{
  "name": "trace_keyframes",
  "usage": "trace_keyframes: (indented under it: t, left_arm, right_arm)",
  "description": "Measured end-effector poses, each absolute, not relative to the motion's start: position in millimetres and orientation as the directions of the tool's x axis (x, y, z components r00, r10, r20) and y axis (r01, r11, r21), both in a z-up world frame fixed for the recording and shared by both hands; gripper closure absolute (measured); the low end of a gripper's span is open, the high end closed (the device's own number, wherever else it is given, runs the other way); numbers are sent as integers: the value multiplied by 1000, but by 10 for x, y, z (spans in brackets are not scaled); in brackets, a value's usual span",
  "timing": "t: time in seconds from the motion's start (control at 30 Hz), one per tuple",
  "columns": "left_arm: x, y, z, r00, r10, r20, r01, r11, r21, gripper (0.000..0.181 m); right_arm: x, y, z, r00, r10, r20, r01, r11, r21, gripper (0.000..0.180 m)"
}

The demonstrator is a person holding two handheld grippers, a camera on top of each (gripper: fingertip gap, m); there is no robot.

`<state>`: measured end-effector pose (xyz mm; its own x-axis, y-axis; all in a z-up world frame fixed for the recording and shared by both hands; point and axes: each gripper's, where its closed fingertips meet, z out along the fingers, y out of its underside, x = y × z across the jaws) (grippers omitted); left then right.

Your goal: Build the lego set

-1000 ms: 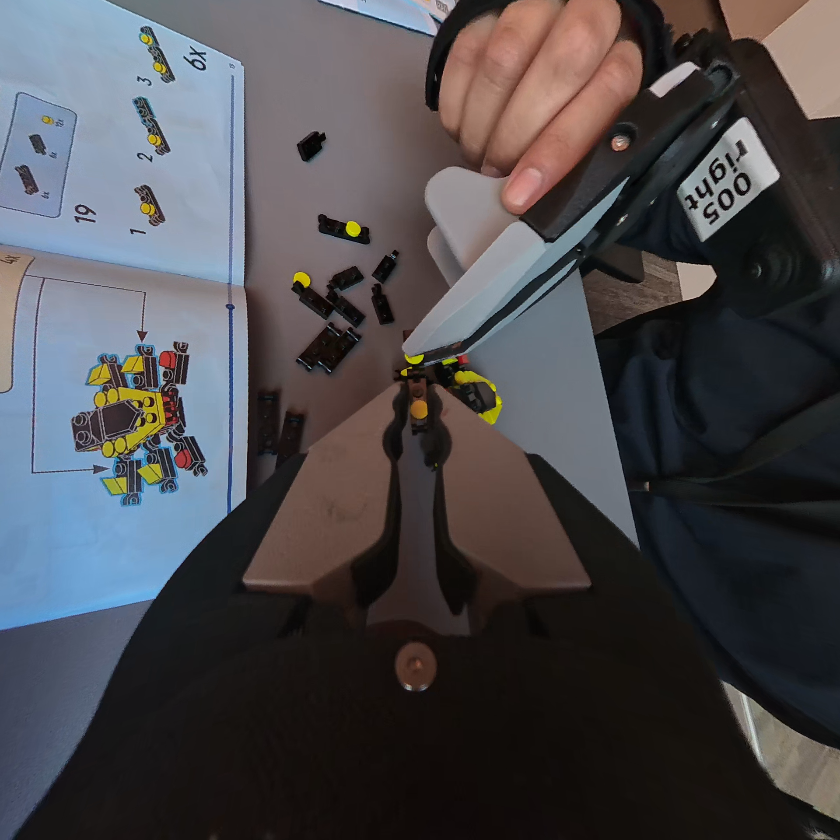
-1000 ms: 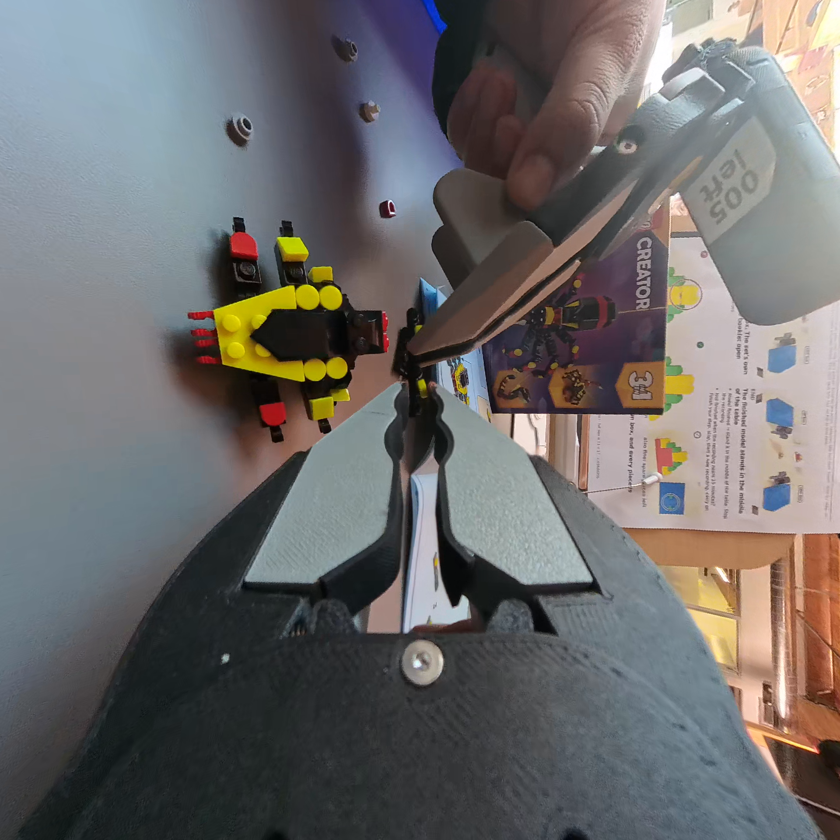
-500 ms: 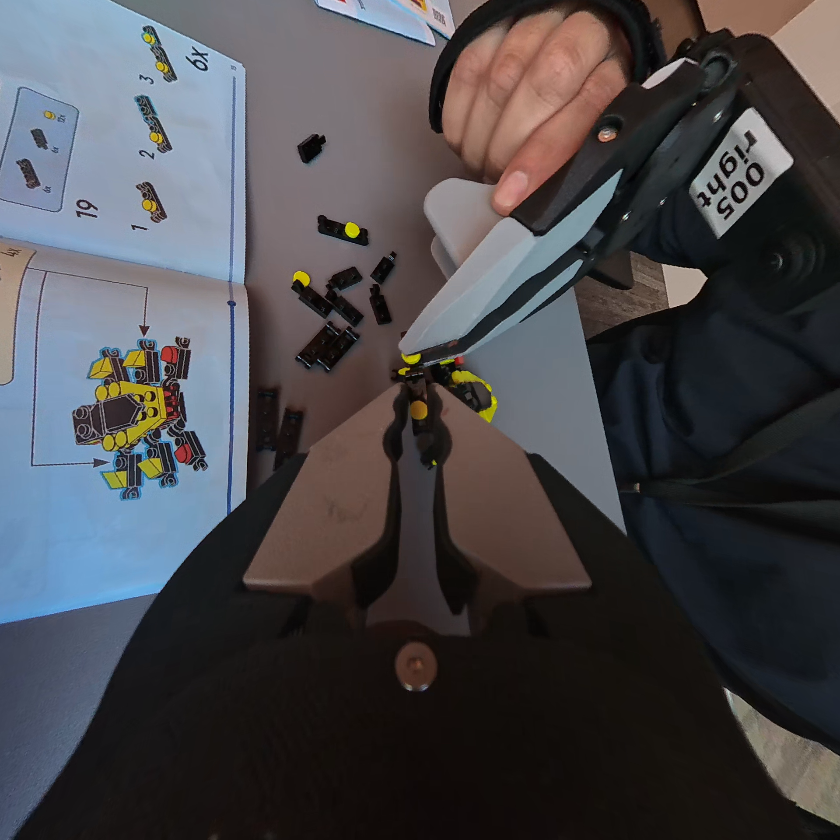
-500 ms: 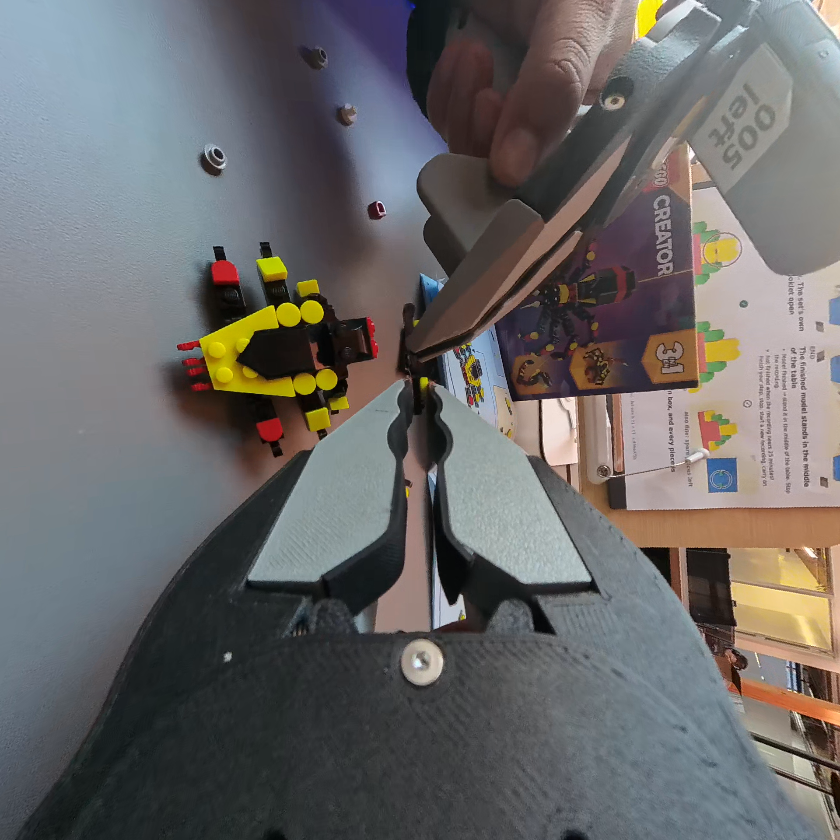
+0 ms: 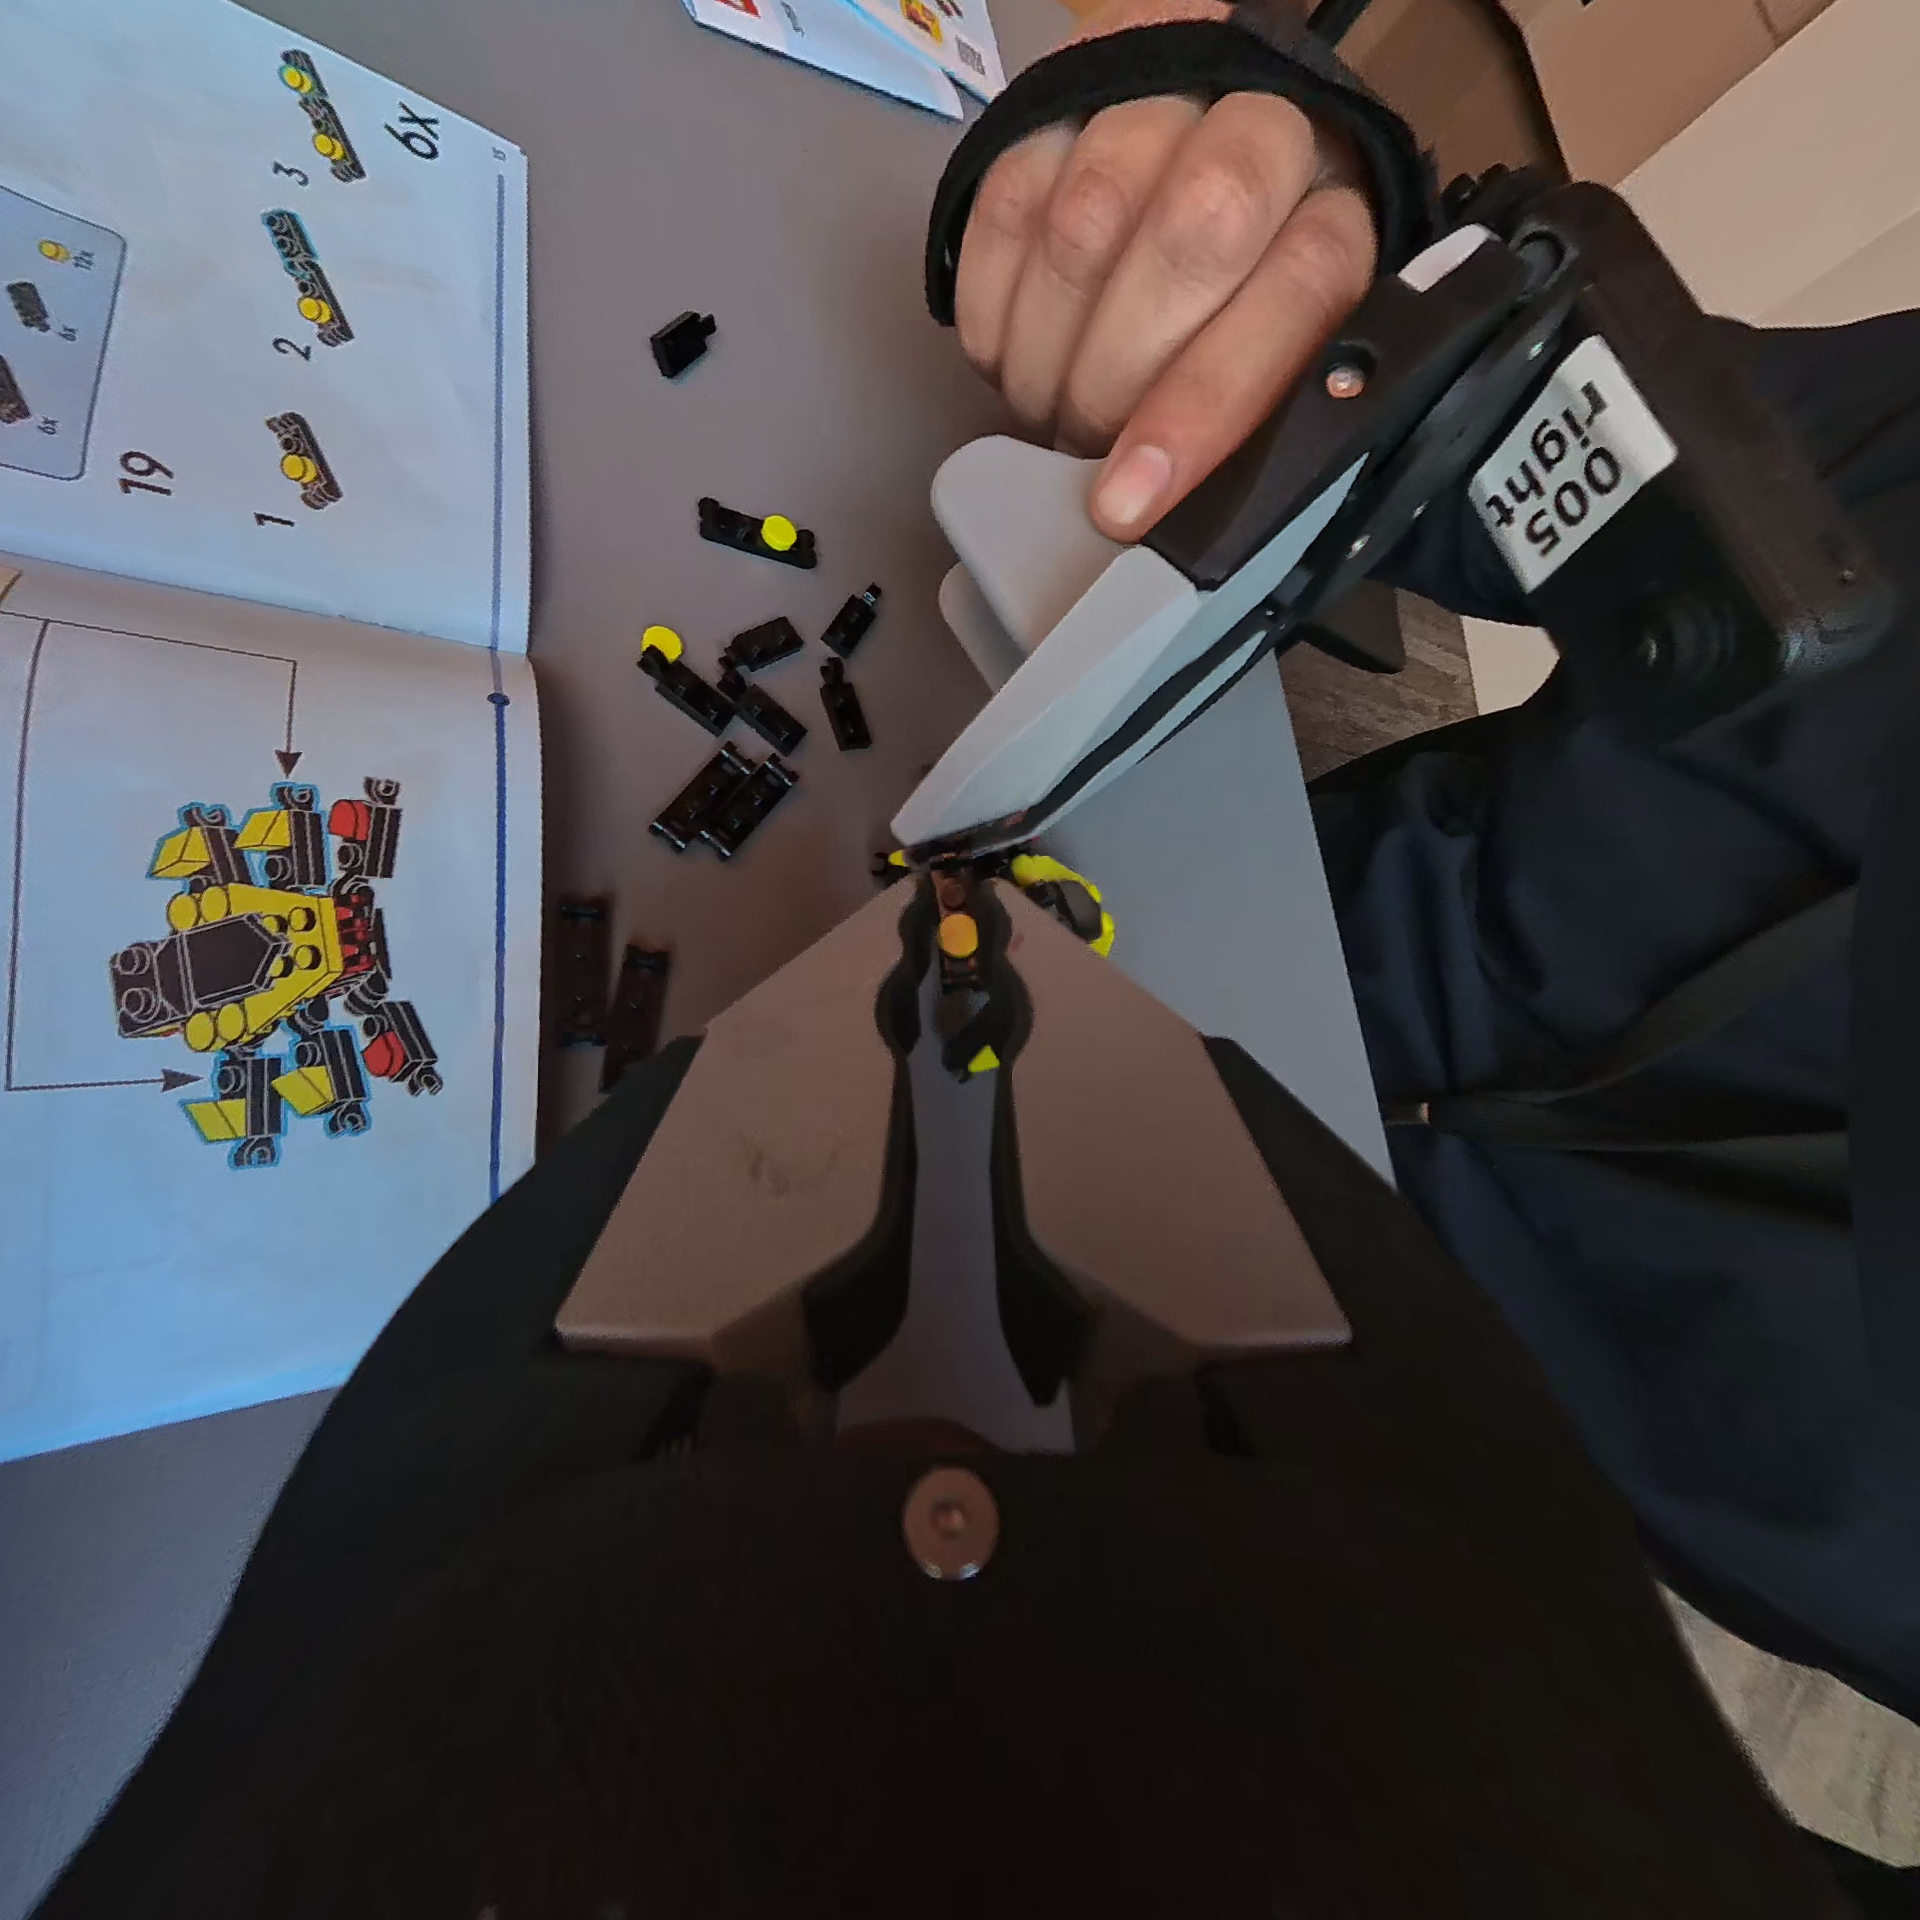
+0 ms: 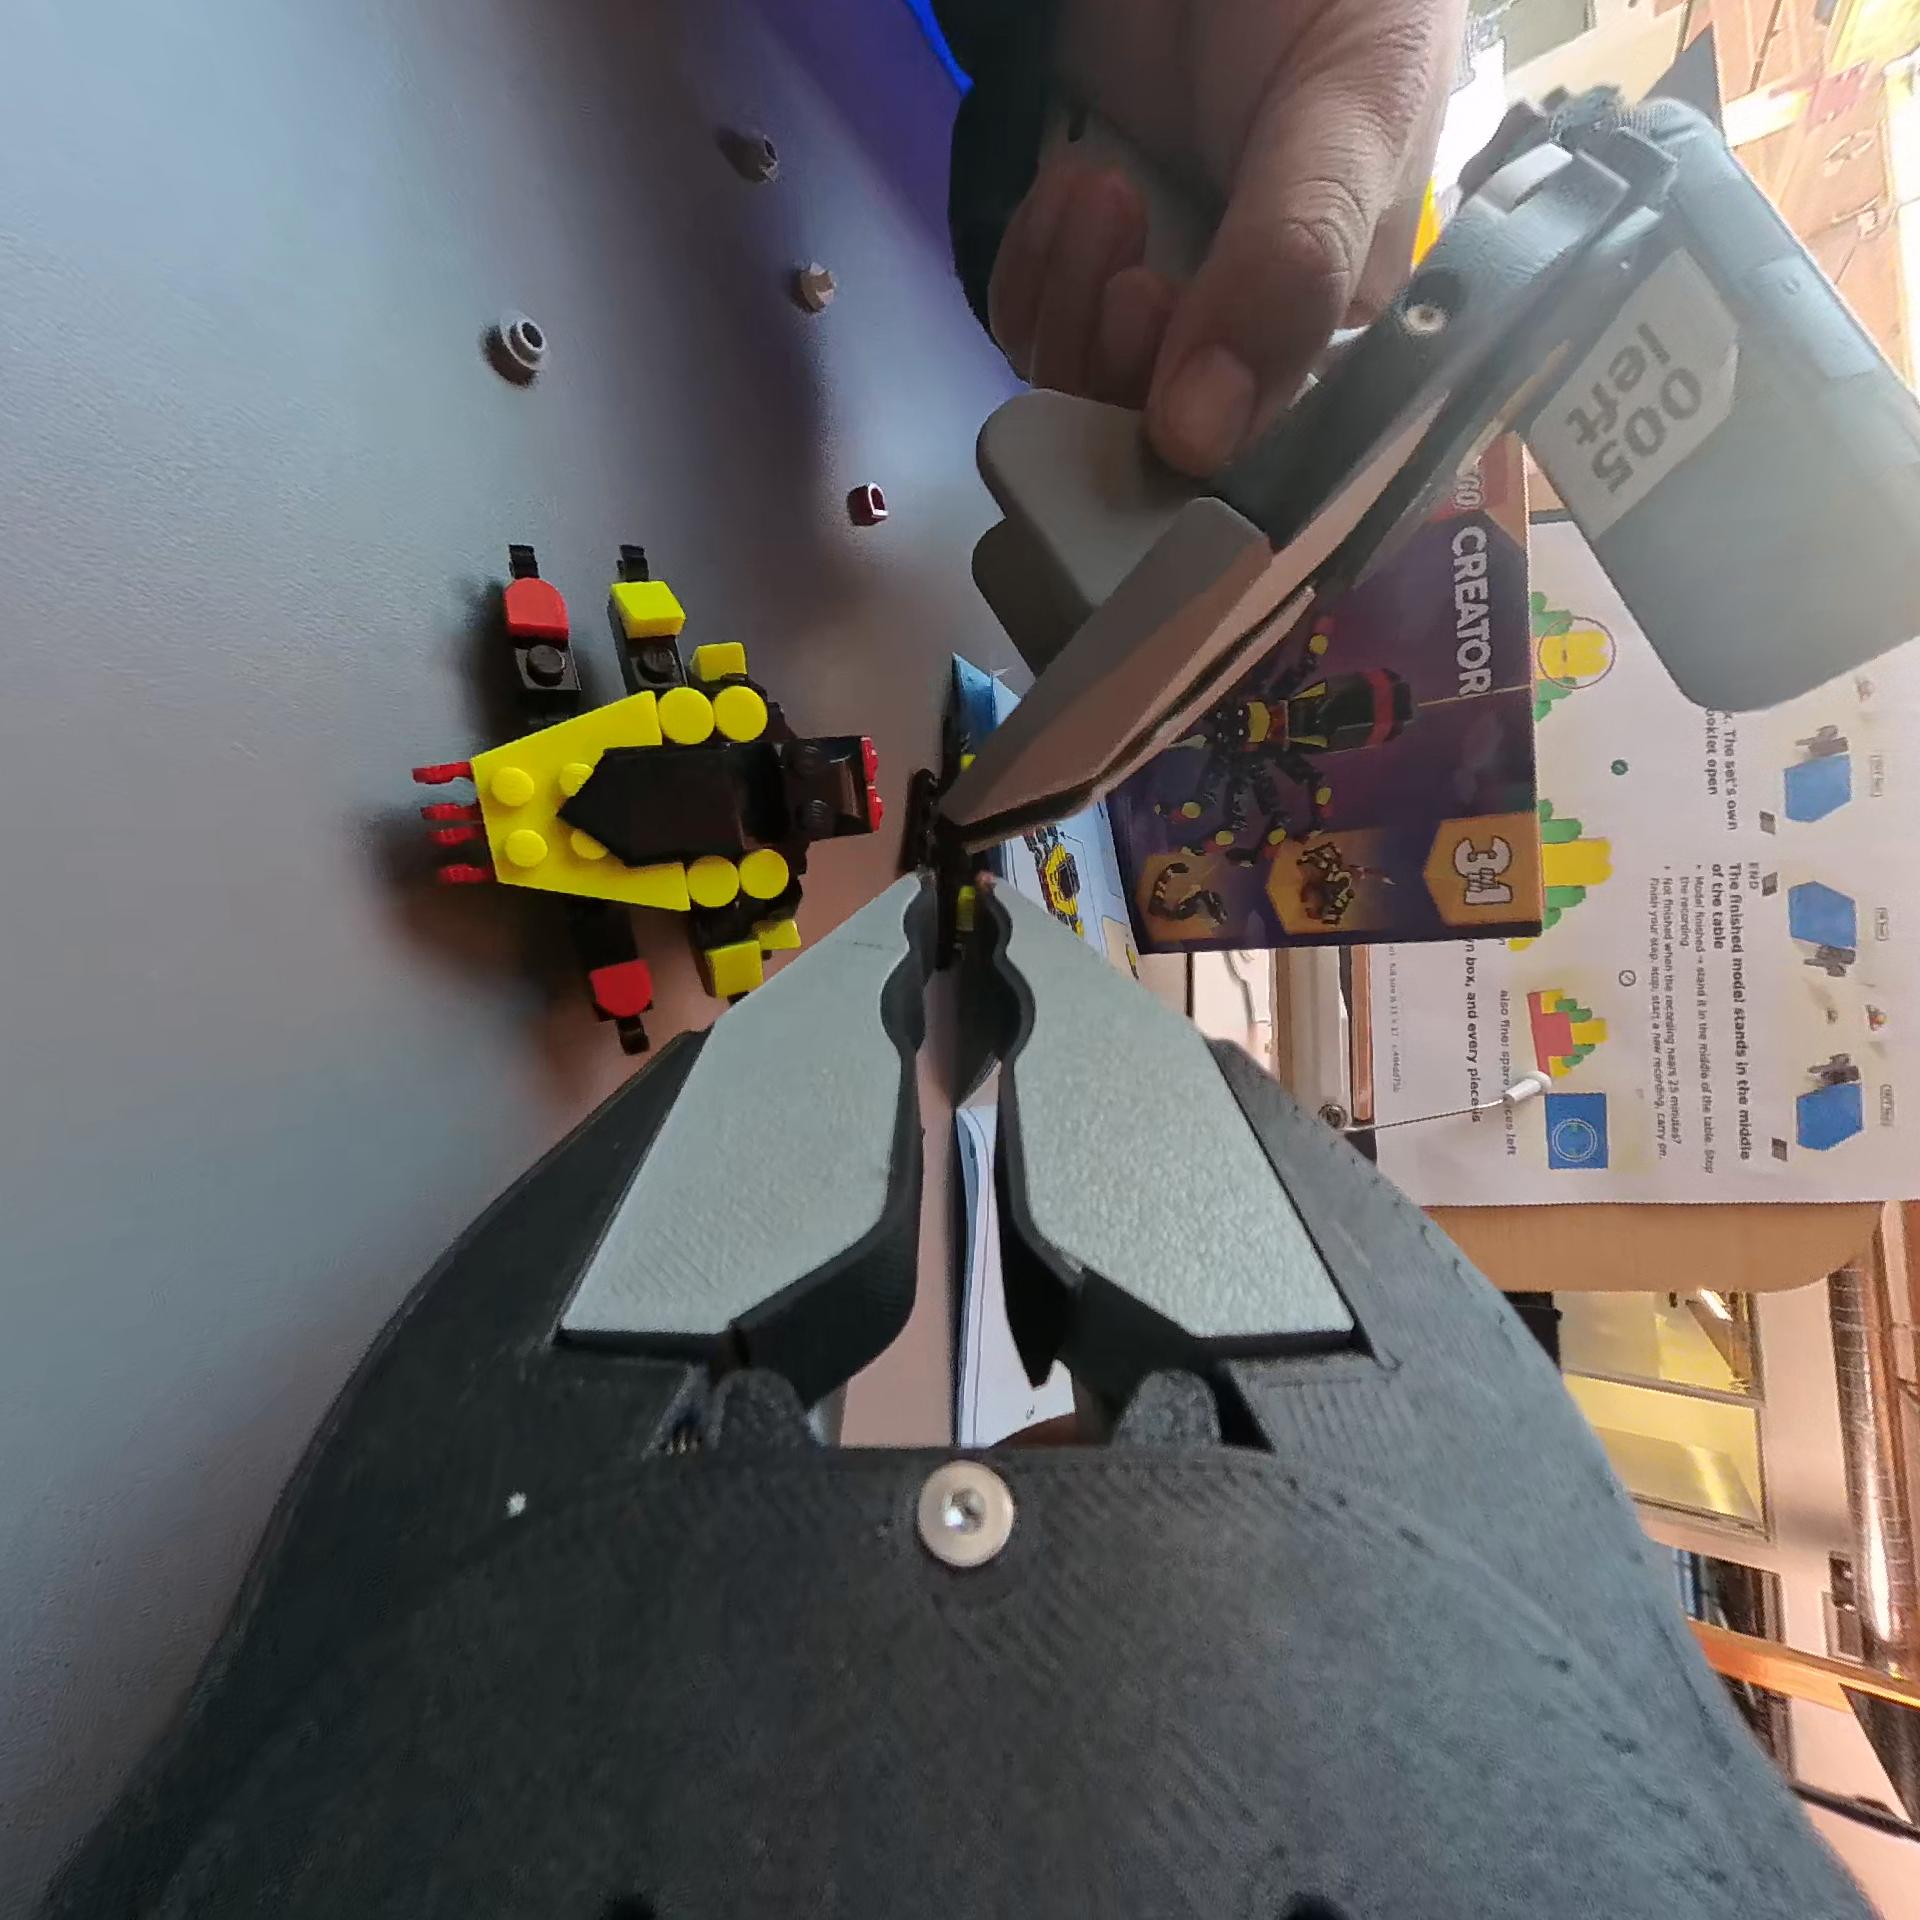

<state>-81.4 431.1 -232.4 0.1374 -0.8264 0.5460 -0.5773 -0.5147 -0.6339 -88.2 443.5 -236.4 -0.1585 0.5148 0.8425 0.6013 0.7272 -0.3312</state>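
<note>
My left gripper (image 5: 951,914) is shut on a small black plate with a yellow stud (image 5: 957,935). My right gripper (image 6: 951,888) is shut on a small black-and-yellow piece (image 6: 951,920). The two grippers meet tip to tip above the table, so the held pieces touch. The right gripper (image 5: 935,847) enters the left wrist view from the upper right, and the left gripper (image 6: 951,821) does the same in the right wrist view. The part-built yellow, black and red model (image 6: 644,800) lies on the grey table, to the left of the tips.
Several loose black plates (image 5: 748,727), some with yellow studs, lie by the open instruction booklet (image 5: 260,727). Small round studs (image 6: 516,343) and a red one (image 6: 868,504) lie beyond the model. The set's box (image 6: 1351,779) stands at the right. Only a small space, under 4 cm, lies between the two pairs of fingers.
Both grippers stay shut and tip to tip on the small pieces. They have shifted only slightly together. The model and loose pieces have not moved.
</note>
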Motion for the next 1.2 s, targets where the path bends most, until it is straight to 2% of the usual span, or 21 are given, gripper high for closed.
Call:
trace_keyframes:
  t: [0.1, 0.43, 0.6, 0.73, 0.97, 1.07, 1.2]
  left_arm:
    - [-816, 4315, -2370, 150, -832, 534, -591, -508, -626, 176]
    - [-818, 4305, -2416, 161, -820, 549, -605, -522, -602, 174]
    - [-828, 4309, -2408, 162, -820, 549, -603, -523, -602, 177]
    - [-828, 4352, -2316, 156, -802, 576, -561, -552, -617, 175]
    - [-839, 4386, -2322, 173, -822, 543, -562, -535, -631, 176]
    - [-839, 4391, -2295, 164, -807, 568, -543, -554, -631, 176]
    - [-855, 4441, -2273, 181, -809, 559, -526, -560, -640, 176]
  right_arm:
    - [-880, 4443, -2398, -175, 503, 847, 621, 724, -301, 175]
    - [-879, 4446, -2474, -182, 592, 785, 666, 662, -344, 175]
    - [-897, 4433, -2462, -162, 646, 746, 656, 635, -407, 175]
    - [-926, 4496, -2331, -66, 685, 726, 629, 593, -502, 176]
    - [-938, 4535, -2308, -35, 679, 733, 617, 592, -519, 176]
    - [-936, 4534, -2281, -19, 700, 714, 588, 585, -559, 176]
    - [-920, 4505, -2258, -23, 747, 665, 546, 566, -617, 165]
